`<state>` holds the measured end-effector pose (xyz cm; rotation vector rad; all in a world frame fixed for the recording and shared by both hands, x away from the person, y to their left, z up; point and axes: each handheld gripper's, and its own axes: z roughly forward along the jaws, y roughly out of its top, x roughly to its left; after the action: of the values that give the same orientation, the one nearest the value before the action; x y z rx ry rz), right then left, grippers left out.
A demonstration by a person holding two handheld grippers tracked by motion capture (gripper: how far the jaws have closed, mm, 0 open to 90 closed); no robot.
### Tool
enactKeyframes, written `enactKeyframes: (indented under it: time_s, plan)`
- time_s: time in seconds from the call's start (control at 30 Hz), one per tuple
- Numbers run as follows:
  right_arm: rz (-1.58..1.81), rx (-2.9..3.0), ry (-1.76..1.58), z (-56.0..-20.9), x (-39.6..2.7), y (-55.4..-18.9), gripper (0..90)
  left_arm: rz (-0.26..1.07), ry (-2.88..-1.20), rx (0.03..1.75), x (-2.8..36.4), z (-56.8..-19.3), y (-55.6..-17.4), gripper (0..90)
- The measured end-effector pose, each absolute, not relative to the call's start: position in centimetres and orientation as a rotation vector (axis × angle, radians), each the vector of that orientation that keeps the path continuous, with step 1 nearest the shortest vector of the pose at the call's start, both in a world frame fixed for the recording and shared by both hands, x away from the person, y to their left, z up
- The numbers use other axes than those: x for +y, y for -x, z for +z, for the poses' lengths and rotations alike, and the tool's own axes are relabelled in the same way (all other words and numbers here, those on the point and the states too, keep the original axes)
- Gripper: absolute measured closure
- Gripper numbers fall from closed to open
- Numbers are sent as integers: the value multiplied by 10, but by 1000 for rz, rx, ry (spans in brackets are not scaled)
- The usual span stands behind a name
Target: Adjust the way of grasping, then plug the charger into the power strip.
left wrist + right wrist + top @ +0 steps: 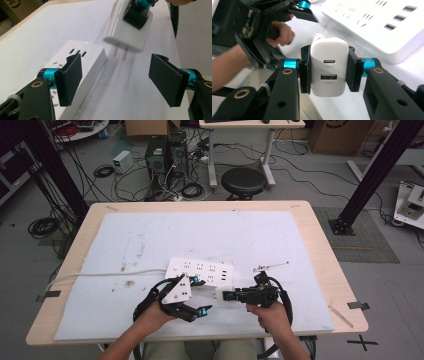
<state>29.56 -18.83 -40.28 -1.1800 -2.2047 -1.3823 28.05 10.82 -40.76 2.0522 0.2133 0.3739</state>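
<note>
A white USB wall charger (pixel 328 65) with two flat metal prongs (pixel 120 52) sits squeezed between the pads of my right gripper (pixel 328 68), its two ports facing the camera. In the high view that right gripper (pixel 226 295) holds the charger (pixel 219 295) level, just in front of the white power strip (pixel 200 271). My left gripper (pixel 118 80) stands open with nothing between its pads, and the charger (pixel 127 30) hangs beyond them. The power strip (pixel 82 57) lies by its left pad. In the high view the left gripper (pixel 201 296) is just left of the charger.
A white mat (pixel 150 235) covers the wooden table (pixel 325 265). The strip's white cable (pixel 100 274) runs off to the left edge. A thin metal piece (pixel 270 266) lies right of the strip. A black stool (pixel 243 181) stands behind the table.
</note>
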Motion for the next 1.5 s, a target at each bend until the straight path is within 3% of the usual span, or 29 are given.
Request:
enactKeyframes:
  time_s: [0.33, 0.93, 1.5]
  plan:
    - [-1300, -2557, 1194, -376, -216, -292, 637, 418, -1983, 405, 147, -401, -284, 271]
    - [-1206, -2756, 1138, -357, -253, -290, 636, 479, -1927, 506, 180, -393, -279, 274]
    - [-1091, -2871, 1056, -336, -240, -306, 638, 473, -1894, 547, 200, -391, -279, 274]
